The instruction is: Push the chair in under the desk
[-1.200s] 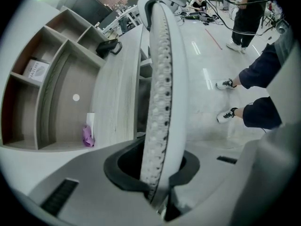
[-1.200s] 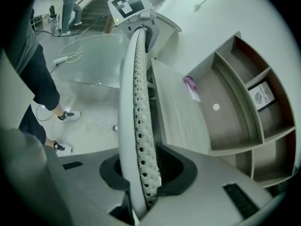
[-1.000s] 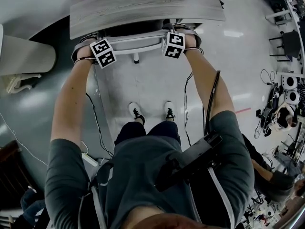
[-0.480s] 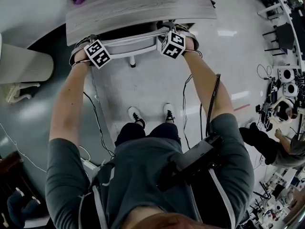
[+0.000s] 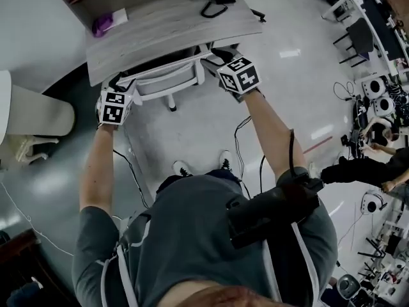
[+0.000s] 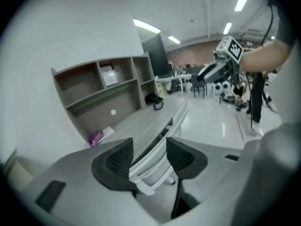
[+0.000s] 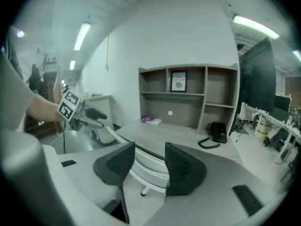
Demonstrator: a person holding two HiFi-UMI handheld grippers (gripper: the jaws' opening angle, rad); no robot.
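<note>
Eight entries, largest first.

1. Desk (image 5: pixel 172 34): grey wood-grain top, standing against the pale wall.
2. Shelf unit (image 7: pixel 188 98): open compartments, standing along the back of the desk top.
3. Chair (image 5: pixel 167 80): white. Its backrest lies right along the desk's near edge and its seat is under the top. One caster shows on the floor below it.
4. Your left gripper (image 6: pixel 148 158): held near the left end of the backrest. The jaws have just been opening and stand wide apart. The pads press on nothing, and the backrest shows beyond the gap.
5. Your right gripper (image 7: pixel 149 163): held over the right end of the backrest. The jaws opened wide, then came in slightly, and stand apart. Nothing is gripped, and the backrest shows past the gap.
6. Telephone (image 7: pixel 217 132): black and corded, on the right part of the desk top with its cable looped beside it.
7. Purple object (image 5: pixel 102 25): on a pale sheet at the left of the desk top. What it is cannot be told.
8. Framed card (image 7: pixel 178 83): upright in the middle upper compartment.
</note>
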